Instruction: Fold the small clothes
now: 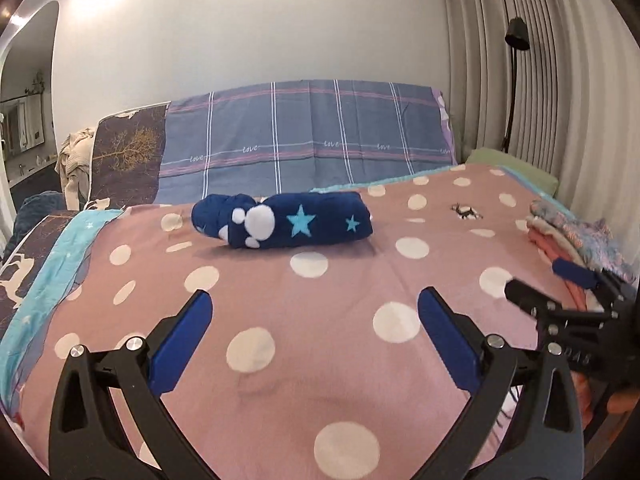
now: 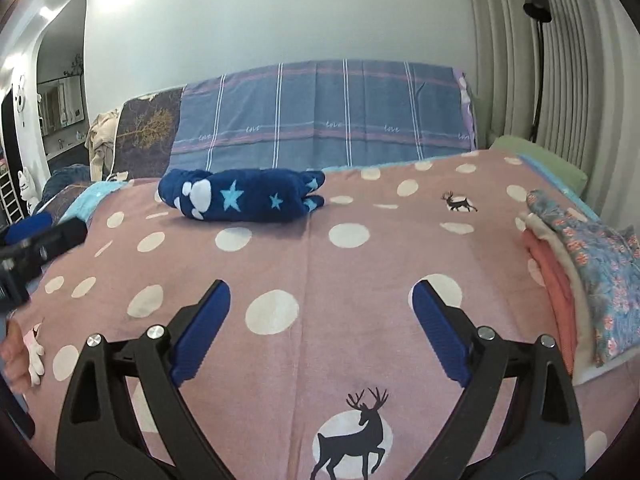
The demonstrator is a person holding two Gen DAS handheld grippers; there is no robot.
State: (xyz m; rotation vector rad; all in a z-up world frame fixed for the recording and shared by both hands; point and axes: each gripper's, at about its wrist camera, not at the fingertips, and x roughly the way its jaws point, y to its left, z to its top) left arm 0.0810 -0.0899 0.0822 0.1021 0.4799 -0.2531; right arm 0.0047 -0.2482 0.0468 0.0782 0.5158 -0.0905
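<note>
A small navy garment with light-blue stars and white paw marks lies folded into a bundle on the pink polka-dot bedspread, towards the far side. It also shows in the right wrist view. My left gripper is open and empty, hovering above the bedspread well short of the garment. My right gripper is open and empty, also short of it. The right gripper shows at the right edge of the left wrist view. The left gripper shows at the left edge of the right wrist view.
A stack of folded clothes, floral on top and coral below, sits at the bed's right edge. A blue plaid cover drapes the headboard. A floor lamp and curtains stand at the right. A green pillow lies behind.
</note>
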